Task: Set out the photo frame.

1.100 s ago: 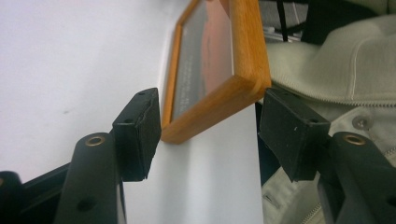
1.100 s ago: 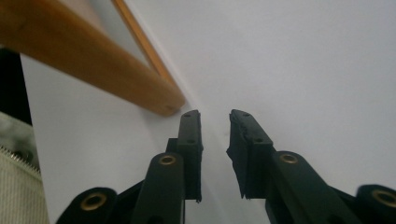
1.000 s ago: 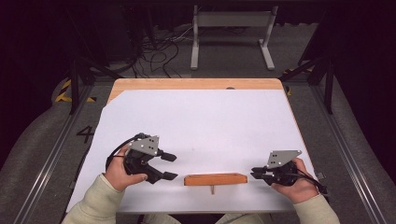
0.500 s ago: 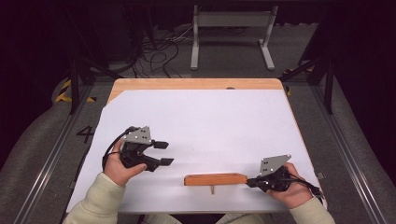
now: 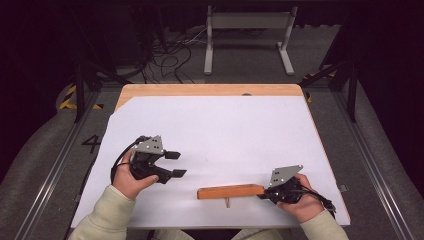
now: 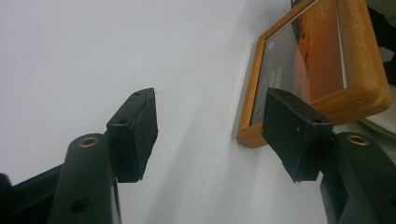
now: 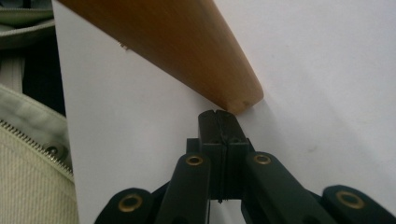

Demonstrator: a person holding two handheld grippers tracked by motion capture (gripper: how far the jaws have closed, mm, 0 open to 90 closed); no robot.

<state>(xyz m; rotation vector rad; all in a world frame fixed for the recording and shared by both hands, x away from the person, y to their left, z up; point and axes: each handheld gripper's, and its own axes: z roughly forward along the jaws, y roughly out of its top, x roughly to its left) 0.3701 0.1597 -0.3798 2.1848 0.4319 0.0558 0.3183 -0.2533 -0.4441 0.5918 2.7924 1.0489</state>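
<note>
From my station the white table sheet (image 5: 225, 125) is brightly, evenly lit against dark surroundings, shadows fall soft, the picture frame's (image 6: 322, 60) glass glares faintly, and both close gripper views look slightly soft.

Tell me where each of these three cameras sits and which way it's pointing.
High view: above the person's side, looking forward and down on the table; both forearms, left gripper and right gripper show.
Left gripper view: rides the left gripper, looking between its open jaws toward the picture frame.
Right gripper view: rides the right gripper, looking along its shut jaws at the frame's corner; a sleeve shows.
All three share the picture frame.
</note>
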